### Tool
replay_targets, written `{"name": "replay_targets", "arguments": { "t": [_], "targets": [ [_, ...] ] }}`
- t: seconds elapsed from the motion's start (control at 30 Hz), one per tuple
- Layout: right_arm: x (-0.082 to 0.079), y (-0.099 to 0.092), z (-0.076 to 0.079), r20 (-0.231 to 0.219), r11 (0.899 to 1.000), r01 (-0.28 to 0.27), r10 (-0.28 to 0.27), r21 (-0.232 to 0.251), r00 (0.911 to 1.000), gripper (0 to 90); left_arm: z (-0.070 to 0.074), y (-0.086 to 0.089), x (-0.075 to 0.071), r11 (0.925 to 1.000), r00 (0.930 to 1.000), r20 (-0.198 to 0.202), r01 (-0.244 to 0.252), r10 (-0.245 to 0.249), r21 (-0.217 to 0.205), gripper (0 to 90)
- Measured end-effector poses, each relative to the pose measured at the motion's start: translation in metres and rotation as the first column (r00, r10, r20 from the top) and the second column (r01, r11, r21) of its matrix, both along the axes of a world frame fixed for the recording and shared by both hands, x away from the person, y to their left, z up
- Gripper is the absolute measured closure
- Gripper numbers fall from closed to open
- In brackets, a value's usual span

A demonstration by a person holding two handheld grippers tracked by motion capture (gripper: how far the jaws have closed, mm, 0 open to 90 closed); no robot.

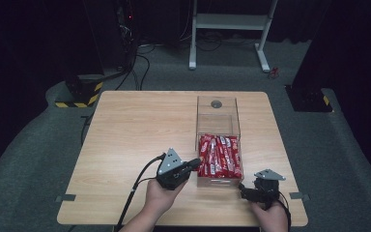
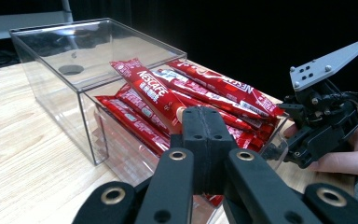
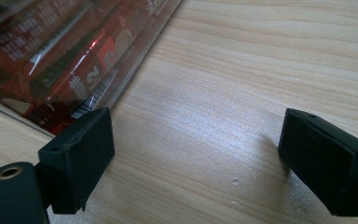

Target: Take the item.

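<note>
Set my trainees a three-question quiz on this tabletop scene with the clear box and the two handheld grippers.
1. True or false: the left gripper has its jaws shut.
2. What fills the near part of the clear box? A) blue cups B) red sachets C) green pens
3. On what surface does the box stand?

Key: 1. True; the two jaws meet, nothing between them. 2. B. 3. The wooden table; the right gripper stands open over it beside the box.

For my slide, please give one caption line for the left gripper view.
Shut left gripper at a clear box of red sachets; right gripper beside it.
</note>
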State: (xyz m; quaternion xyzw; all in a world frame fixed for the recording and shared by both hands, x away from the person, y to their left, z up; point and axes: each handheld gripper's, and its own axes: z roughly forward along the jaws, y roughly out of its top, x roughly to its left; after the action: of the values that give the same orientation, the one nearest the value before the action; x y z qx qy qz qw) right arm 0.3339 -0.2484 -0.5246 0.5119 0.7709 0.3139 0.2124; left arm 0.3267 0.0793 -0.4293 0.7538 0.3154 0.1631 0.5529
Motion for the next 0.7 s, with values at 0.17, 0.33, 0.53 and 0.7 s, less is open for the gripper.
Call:
{"name": "replay_targets", "arguments": {
  "t": [0.17, 0.33, 0.53, 0.7],
  "targets": [
    [0.0, 0.0, 0.0, 0.0, 1.0, 0.0, 0.0, 0.0, 1.0, 10.4, 0.001, 0.005, -0.001, 1.0, 1.0, 0.003, -0.008, 0.008, -0.002, 90.0],
    [0.0, 0.0, 0.0, 0.0, 1.0, 0.0, 0.0, 0.0, 1.0, 10.3, 0.002, 0.009, -0.001, 0.9999, 0.9999, 0.005, -0.015, 0.015, -0.004, 90.0],
    [0.0, 0.0, 0.0, 0.0, 1.0, 0.0, 0.0, 0.0, 1.0, 10.4, 0.002, 0.014, -0.002, 0.9997, 0.9997, 0.007, -0.024, 0.024, -0.007, 90.0],
    [0.0, 0.0, 0.0, 0.0, 1.0, 0.0, 0.0, 0.0, 1.0, 10.4, 0.003, 0.018, -0.002, 0.9995, 0.9995, 0.01, -0.031, 0.031, -0.009, 90.0]
  ]
}}
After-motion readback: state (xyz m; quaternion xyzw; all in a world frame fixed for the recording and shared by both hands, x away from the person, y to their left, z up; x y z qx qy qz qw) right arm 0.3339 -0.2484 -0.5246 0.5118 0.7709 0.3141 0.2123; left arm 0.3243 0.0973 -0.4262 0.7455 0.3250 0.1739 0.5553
